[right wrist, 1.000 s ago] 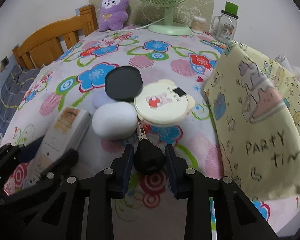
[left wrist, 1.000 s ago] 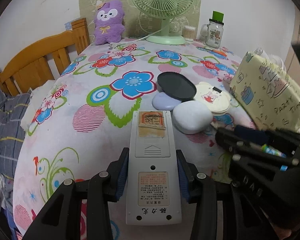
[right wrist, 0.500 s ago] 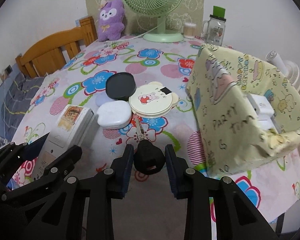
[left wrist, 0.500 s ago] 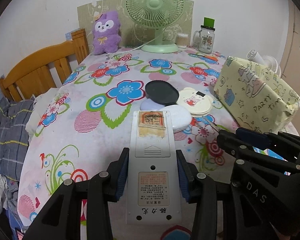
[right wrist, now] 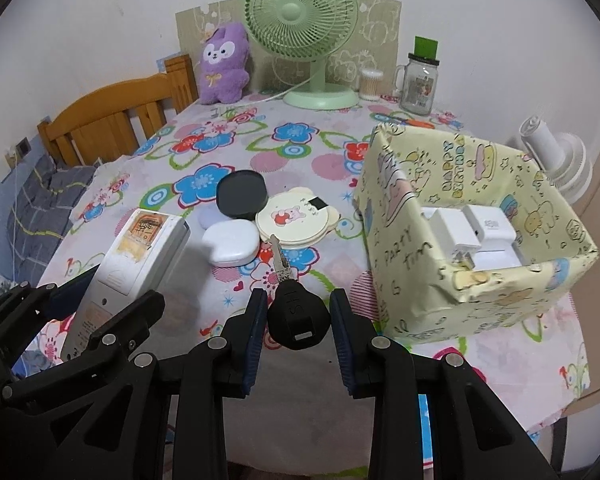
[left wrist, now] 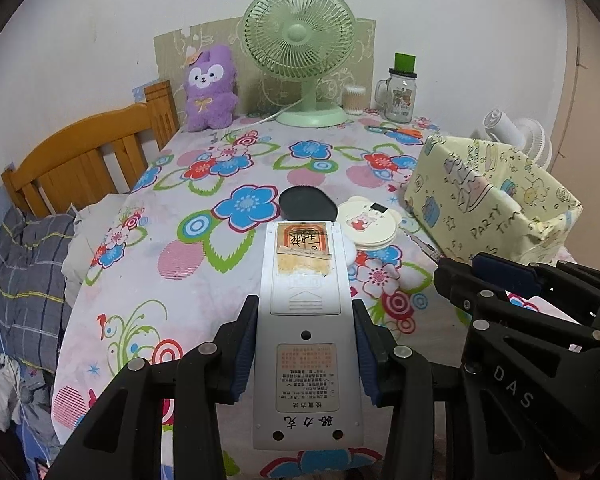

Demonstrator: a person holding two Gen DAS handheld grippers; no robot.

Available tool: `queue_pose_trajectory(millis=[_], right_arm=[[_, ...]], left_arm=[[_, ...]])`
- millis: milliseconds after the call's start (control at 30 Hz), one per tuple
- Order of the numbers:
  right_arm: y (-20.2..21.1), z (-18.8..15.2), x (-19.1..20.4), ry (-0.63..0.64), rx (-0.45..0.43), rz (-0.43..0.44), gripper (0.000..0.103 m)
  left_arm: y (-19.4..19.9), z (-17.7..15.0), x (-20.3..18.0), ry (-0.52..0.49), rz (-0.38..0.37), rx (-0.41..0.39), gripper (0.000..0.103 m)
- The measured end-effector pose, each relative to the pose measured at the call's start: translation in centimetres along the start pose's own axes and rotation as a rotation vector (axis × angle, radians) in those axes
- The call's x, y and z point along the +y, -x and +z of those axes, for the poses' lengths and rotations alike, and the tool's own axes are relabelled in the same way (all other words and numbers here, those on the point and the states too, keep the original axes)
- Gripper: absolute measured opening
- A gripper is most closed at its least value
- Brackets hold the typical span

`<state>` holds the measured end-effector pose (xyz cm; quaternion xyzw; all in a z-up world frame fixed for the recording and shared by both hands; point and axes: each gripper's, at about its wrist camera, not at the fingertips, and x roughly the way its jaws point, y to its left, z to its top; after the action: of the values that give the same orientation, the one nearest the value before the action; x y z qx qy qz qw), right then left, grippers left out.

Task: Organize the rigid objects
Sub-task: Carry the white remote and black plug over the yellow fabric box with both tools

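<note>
My left gripper (left wrist: 306, 316) is shut on a white remote control (left wrist: 306, 344), held back side up above the table's near edge. The same remote (right wrist: 134, 256) shows at the left of the right wrist view. My right gripper (right wrist: 299, 312) is shut on the black head of a key (right wrist: 298, 316), whose metal blade points away from me. A yellow paper-wrapped box (right wrist: 412, 248) stands open at the right with white chargers (right wrist: 472, 232) inside. On the flowered cloth lie a black round lid (right wrist: 242, 194), a white case (right wrist: 230, 242) and a cream bear-shaped compact (right wrist: 296, 220).
A green fan (right wrist: 300, 8), a purple plush (right wrist: 224, 66), a jar with a green lid (right wrist: 420, 78) and a cotton-swab tub (right wrist: 371, 84) line the table's far edge. A wooden bed frame (right wrist: 108, 120) and bedding lie to the left. A white fan (right wrist: 556, 156) sits behind the box.
Both grippers have risen and pulled back toward me with the remote and the key still held. The table items now look smaller and the box's inside has come into view.
</note>
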<state>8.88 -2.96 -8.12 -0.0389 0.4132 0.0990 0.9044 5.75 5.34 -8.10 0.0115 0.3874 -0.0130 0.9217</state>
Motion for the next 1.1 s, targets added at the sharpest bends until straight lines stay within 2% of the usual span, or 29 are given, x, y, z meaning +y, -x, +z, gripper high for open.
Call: queue_pose_trajectory(millis=[600, 1100], right_arm=[[3.4, 2.2, -1.8, 0.005, -0.044, 0.016, 0.035], [5.0, 4.0, -5.6, 0.001, -0.071, 0.015, 0.035]], left_arm=[[2.8, 3.0, -2.0, -0.014, 0.015, -0.055, 0.045], [3.2, 5.7, -5.3, -0.026, -0.005, -0.08, 0.045]])
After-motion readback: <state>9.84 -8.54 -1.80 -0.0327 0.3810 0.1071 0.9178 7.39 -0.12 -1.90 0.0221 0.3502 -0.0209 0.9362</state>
